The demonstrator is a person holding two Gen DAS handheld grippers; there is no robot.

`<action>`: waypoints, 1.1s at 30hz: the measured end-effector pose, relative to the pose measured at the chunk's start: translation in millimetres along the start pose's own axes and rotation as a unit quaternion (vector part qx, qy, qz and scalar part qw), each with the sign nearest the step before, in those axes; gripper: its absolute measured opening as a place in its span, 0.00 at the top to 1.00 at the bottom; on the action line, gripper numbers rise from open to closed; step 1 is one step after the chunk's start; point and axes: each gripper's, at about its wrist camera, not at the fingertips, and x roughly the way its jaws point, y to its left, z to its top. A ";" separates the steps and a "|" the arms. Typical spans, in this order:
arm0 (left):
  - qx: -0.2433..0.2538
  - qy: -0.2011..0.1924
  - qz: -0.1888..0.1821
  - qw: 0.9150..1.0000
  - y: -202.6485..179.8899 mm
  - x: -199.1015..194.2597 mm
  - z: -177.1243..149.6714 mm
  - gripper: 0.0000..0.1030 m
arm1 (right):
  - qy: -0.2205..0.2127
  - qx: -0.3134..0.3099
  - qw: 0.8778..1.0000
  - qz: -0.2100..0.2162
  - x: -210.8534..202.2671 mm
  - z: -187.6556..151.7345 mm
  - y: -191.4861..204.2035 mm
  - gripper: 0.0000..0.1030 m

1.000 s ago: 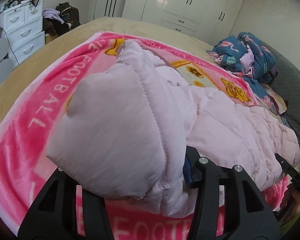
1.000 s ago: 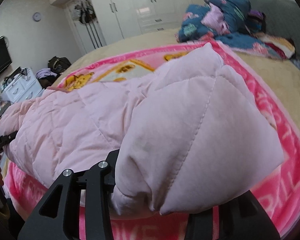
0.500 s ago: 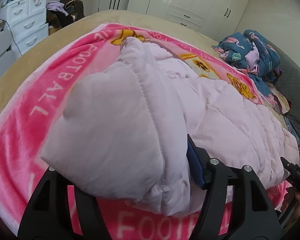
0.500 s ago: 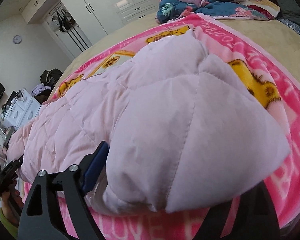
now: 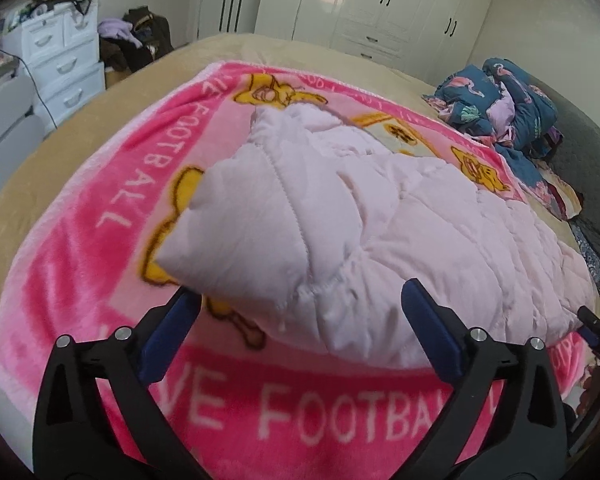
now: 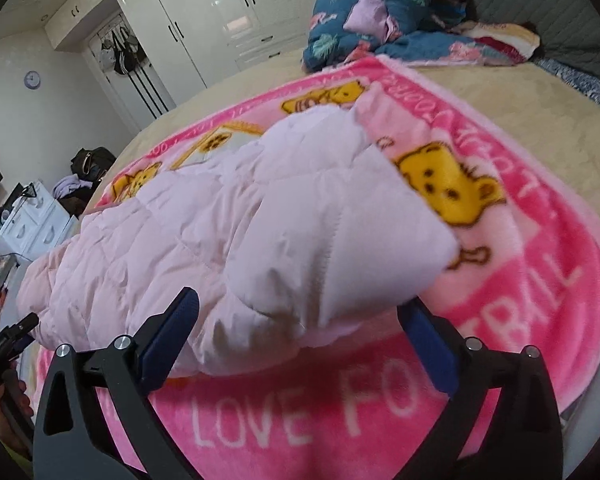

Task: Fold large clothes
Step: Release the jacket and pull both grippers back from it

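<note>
Pink quilted jacket (image 5: pixel 380 216) now lies folded in a long bundle on the pink blanket (image 5: pixel 100 264) across the bed (image 5: pixel 80 120), and you have let go of both its ends, which a second ago were still clamped. Your left gripper (image 5: pixel 300 328) and right gripper (image 6: pixel 300 332) are both opening to full spread, pads clear of the fabric and holding nothing. Judging by that, this fold is set and you are free to regrip for the next one.

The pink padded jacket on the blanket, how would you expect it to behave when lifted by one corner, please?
The jacket would probably sag and unfold, since it lies in soft, rumpled folds. Its puffy quilted panels suggest it is light for its bulk. It may spring back after squeezing, as the near corner stays plump.
</note>
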 end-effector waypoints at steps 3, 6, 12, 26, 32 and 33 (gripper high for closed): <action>0.011 -0.023 0.008 1.000 -5.0 -15.4 -4.4 0.09 | -0.026 -0.020 0.999 -0.013 -18.0 -3.6 2.6 0.04; 0.012 -0.040 0.005 0.999 -8.6 -30.0 -11.5 0.09 | -0.050 -0.035 0.998 -0.014 -38.1 -7.0 5.5 0.04; 0.032 -0.057 -0.004 0.998 -23.7 -52.1 -32.9 0.09 | -0.080 -0.077 0.994 -0.006 -68.2 -23.4 17.4 0.04; 0.062 -0.063 -0.027 0.996 -49.5 -71.9 -102.1 0.09 | -0.084 -0.142 0.986 0.007 -84.4 -92.6 47.2 0.04; 0.081 -0.062 -0.027 0.994 -61.9 -71.0 -112.1 0.09 | -0.062 -0.164 0.985 0.009 -71.1 -116.6 59.9 0.04; 0.084 -0.063 -0.026 0.994 -63.6 -71.3 -113.2 0.09 | -0.058 -0.165 0.985 0.011 -69.3 -118.8 61.1 0.04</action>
